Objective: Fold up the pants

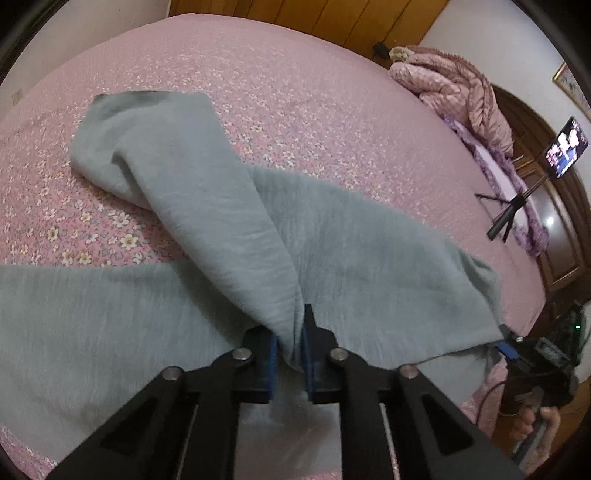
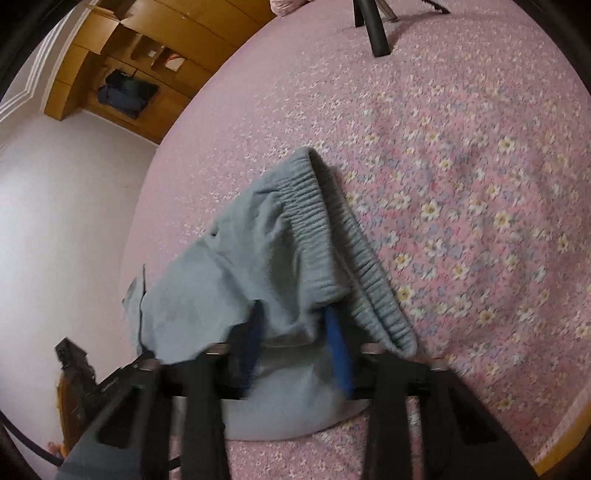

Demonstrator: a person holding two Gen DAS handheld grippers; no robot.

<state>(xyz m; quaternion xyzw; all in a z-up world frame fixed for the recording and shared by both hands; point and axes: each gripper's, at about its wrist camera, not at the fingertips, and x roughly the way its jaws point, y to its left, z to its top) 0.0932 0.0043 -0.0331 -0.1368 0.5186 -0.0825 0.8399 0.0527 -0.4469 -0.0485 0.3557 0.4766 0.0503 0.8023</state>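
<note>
While we look along the left gripper (image 1: pixel 290 343) in the left wrist view, we see its blue-padded fingers (image 1: pixel 271 350) nearly closed, w/ a fold of the grey pants (image 1: pixel 332 258) pinched between them. From that pinch the fabric rises into a ridge that runs up & left across the bed (image 1: pixel 295 92), ending in a rounded leg end towards the bed's far left edge. Another grey panel spreads flat to the left of the fingers, along the near edge of the bed. A third panel fans out to the right & reaches the right gripper (image 1: pixel 511 341), which sits at the near right corner of the bed; its jaw gap can't be read from here. Below it we see a bare hand (image 1: pixel 535 424) on its handle. Pink floral sheet covers the bed. A bunched pink quilt (image 1: pixel 450 85) sits at the far right edge, & a phone on a tripod (image 1: pixel 565 147) stands near the right edge. Wooden wardrobe (image 1: pixel 332 18) behind the bed.

In the right wrist view, blurred, the right gripper (image 2: pixel 295 339) has its fingers (image 2: pixel 338 343) partly open, w/ the pants (image 2: pixel 229 277) between them; the cloth fills the gap, so it looks gripped. The ribbed elastic waistband (image 2: pixel 332 229) arches up from the right finger to a peak, then folds down. The rest hangs & lies by the bed's (image 2: pixel 443 147) left edge. Black tripod leg (image 2: pixel 376 33) at the far edge. Wooden shelves (image 2: pixel 140 74) stand against the wall at upper left. Part of the left gripper (image 2: pixel 88 376) shows at lower left, touching the cloth.
</note>
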